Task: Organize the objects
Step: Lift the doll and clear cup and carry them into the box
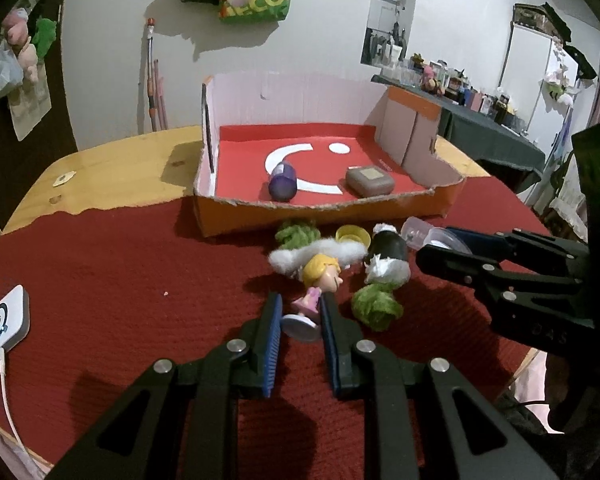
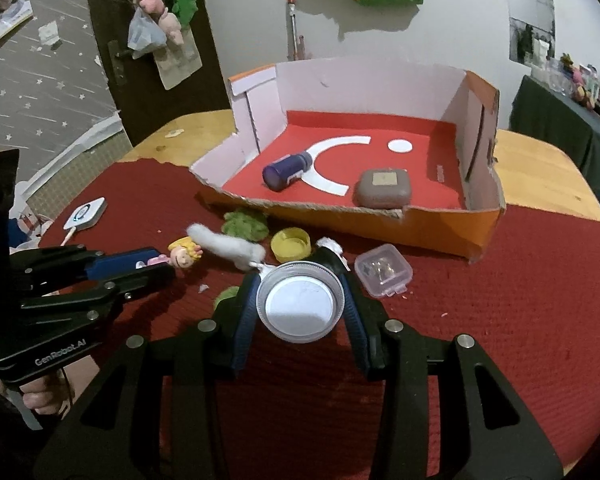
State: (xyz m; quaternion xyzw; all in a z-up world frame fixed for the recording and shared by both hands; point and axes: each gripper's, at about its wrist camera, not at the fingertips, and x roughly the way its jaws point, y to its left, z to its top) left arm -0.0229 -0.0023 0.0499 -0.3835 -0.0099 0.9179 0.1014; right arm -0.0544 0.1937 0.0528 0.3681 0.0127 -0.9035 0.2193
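Note:
My left gripper [image 1: 301, 299] is shut on a small doll [image 1: 320, 276] with blond hair, a pink dress and a white base, held just above the red cloth. In the right wrist view the same left gripper [image 2: 162, 263] comes in from the left with the doll [image 2: 185, 257] sticking out of it. My right gripper [image 2: 300, 280] is shut on a clear round container [image 2: 300, 306] with a white inside; from the left wrist view, the right gripper [image 1: 434, 245] is at the right. Behind stands an orange cardboard box [image 2: 440, 232] holding a purple bottle [image 2: 286, 170] and a grey-brown case [image 2: 384, 189].
On the red cloth [image 1: 140, 280] before the box lie green fuzzy balls [image 1: 376, 306], a white fluffy piece [image 2: 232, 246], a yellow cap [image 2: 291, 244], a black-and-white item [image 1: 388, 258] and a small clear square case [image 2: 384, 270]. A white device [image 1: 6, 322] with a cable lies at the left.

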